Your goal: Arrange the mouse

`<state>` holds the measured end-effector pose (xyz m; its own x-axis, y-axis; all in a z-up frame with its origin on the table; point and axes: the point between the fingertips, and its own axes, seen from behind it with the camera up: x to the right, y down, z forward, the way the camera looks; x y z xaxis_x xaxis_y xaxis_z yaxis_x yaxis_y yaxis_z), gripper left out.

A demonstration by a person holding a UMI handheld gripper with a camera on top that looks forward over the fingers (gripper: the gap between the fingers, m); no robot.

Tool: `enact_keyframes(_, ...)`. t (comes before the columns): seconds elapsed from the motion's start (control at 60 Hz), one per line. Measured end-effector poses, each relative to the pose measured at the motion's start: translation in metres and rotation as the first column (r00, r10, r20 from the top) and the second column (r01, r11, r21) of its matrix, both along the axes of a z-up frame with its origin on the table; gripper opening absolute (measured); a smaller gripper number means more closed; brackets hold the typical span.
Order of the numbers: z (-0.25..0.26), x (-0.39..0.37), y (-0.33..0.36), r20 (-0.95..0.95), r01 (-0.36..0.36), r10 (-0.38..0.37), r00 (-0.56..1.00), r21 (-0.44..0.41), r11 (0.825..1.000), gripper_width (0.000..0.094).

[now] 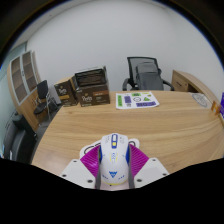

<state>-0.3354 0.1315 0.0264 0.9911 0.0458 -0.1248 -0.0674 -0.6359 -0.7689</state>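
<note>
The gripper (114,170) pinches the white mouse (115,158) between both pads (table (120,125) surface ahead, chair (147,72) beyond).

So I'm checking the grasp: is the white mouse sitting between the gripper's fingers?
Yes, the white mouse sits between the two pink-padded fingers of the gripper, above the wooden table.

Mouse (115,158) white with blue accents; finger pads (92,160) magenta; table (90,125) light wood-grain; chair (147,72) black.
</note>
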Motion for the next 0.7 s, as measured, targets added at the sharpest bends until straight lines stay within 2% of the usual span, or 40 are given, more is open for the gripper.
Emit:
enact_keyframes(0.15,-0.035,-0.015,-0.010,0.064,0.015,-0.009,0.998,-0.080,0.997,0.0387)
enact_keyframes(0.183,-0.033,-0.015,-0.007,0.071,0.017,-0.013,0.997,-0.055,0.998,0.0396)
enact_keyframes(0.283,-0.036,-0.014,-0.008,0.086,0.012,-0.007,0.996,-0.061,0.998,0.0493)
enact_keyframes(0.35,-0.036,-0.014,-0.014,0.062,0.014,-0.008,0.998,-0.098,0.995,0.0599)
enact_keyframes(0.417,-0.027,-0.012,-0.015,0.057,0.025,-0.020,0.998,-0.102,0.994,0.0848)
enact_keyframes(0.5,-0.010,-0.012,-0.029,0.047,0.018,-0.015,0.999,-0.069,0.997,0.0831)
enact_keyframes(0.617,0.013,-0.012,-0.066,-0.025,0.049,-0.051,0.998,-0.067,0.997,0.0833)
enact_keyframes(0.7,0.028,-0.013,-0.102,-0.066,0.042,-0.047,0.997,-0.068,0.997,0.0835)
